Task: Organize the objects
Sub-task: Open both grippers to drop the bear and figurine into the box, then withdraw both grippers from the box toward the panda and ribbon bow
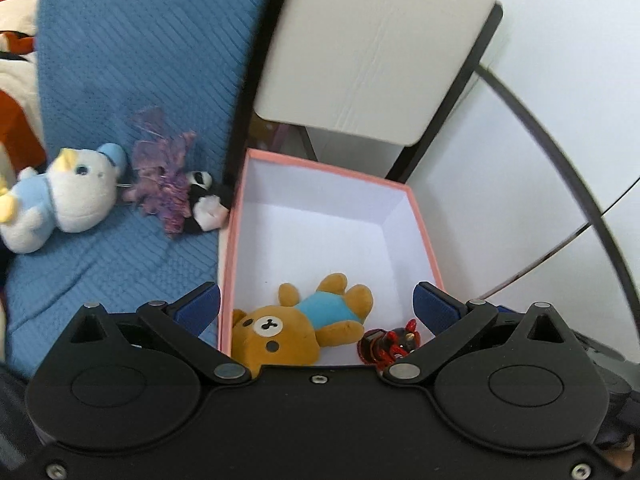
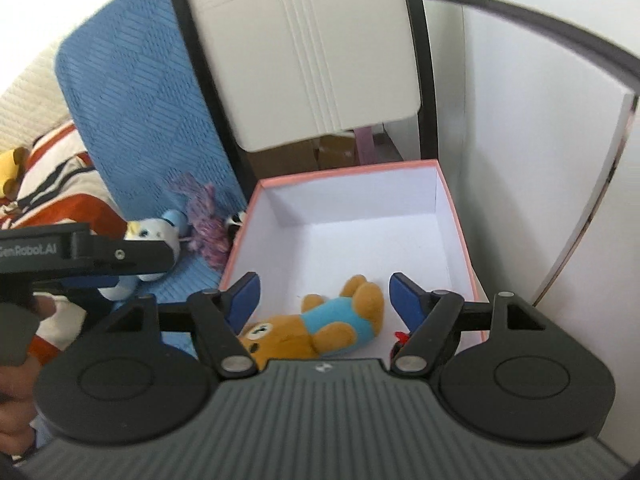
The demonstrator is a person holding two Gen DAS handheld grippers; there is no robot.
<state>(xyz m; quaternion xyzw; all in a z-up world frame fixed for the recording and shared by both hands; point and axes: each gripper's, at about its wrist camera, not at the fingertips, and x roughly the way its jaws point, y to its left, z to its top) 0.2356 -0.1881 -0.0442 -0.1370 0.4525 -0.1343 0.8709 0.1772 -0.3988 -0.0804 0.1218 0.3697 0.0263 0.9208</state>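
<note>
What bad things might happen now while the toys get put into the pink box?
1. The black-and-white plush lies tight against the pink box wall, so a gripper reaching for it may bump and shove the box.
2. The purple fluffy toy touches both that plush and the white-and-blue duck plush, so grabbing one could drag a neighbour along.
3. The bear plush and small red figure already lie inside; a dropped toy may land on the figure.

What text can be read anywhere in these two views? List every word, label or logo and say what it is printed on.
"GenRobot.AI": white lettering on the black body of the left hand-held gripper, seen at the left edge of the right wrist view; the first letter is cut off by the frame edge.
A small white logo mark on the grey housing of the right hand-held gripper: too small to read.
Nothing readable on the pink box, the plush toys or the chair.
</note>
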